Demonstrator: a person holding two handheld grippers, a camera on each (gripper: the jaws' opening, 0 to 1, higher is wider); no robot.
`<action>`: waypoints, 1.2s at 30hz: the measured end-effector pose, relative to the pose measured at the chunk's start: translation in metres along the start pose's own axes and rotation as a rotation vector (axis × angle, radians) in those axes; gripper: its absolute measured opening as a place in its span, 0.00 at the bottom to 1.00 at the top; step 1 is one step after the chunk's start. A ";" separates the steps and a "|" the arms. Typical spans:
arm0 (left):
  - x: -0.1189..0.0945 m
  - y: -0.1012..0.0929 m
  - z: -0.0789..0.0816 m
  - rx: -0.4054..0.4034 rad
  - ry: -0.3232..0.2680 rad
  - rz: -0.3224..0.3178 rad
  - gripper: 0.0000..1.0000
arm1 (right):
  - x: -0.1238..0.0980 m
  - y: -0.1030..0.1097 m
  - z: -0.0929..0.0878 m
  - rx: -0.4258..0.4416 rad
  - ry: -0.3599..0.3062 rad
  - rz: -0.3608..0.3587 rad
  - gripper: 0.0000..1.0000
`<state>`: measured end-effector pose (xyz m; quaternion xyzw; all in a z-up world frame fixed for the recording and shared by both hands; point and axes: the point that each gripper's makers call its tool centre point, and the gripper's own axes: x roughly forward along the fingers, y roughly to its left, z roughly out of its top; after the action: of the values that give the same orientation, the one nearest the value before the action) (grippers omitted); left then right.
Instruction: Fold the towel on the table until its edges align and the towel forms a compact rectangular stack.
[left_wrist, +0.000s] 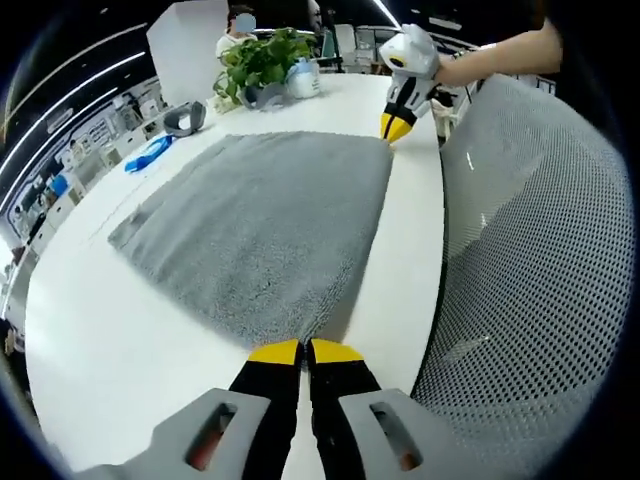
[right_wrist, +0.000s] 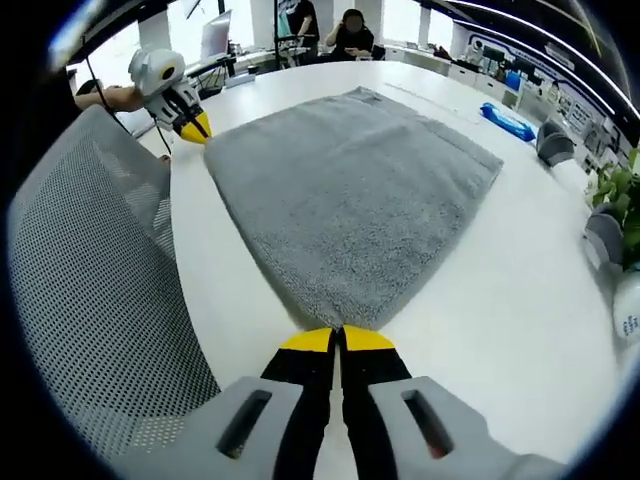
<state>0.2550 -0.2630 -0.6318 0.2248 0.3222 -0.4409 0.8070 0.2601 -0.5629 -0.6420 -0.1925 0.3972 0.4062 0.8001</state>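
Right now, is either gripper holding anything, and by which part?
Both hold the grey terry towel laid flat on the white table: the left gripper is shut on one near corner, the right gripper on the other.

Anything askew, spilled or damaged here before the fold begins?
Nothing stands out. The grey towel lies flat and unfolded on the white table, with the left gripper and right gripper each closed on a near corner.

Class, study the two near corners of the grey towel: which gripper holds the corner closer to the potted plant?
The right gripper. In the left gripper view it pinches the towel corner near the plant; the left gripper grips the corner farther away.
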 end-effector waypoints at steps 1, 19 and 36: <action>-0.002 0.000 0.002 -0.026 -0.016 0.002 0.02 | -0.002 -0.001 0.002 0.014 -0.013 -0.006 0.00; -0.049 0.001 0.046 -0.288 -0.160 0.156 0.02 | -0.055 0.019 0.034 0.122 -0.220 -0.032 0.00; -0.079 -0.019 0.057 -0.396 -0.267 0.251 0.02 | -0.099 0.022 0.043 0.262 -0.403 -0.153 0.00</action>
<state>0.2252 -0.2642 -0.5369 0.0406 0.2626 -0.2912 0.9190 0.2280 -0.5720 -0.5369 -0.0315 0.2631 0.3199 0.9096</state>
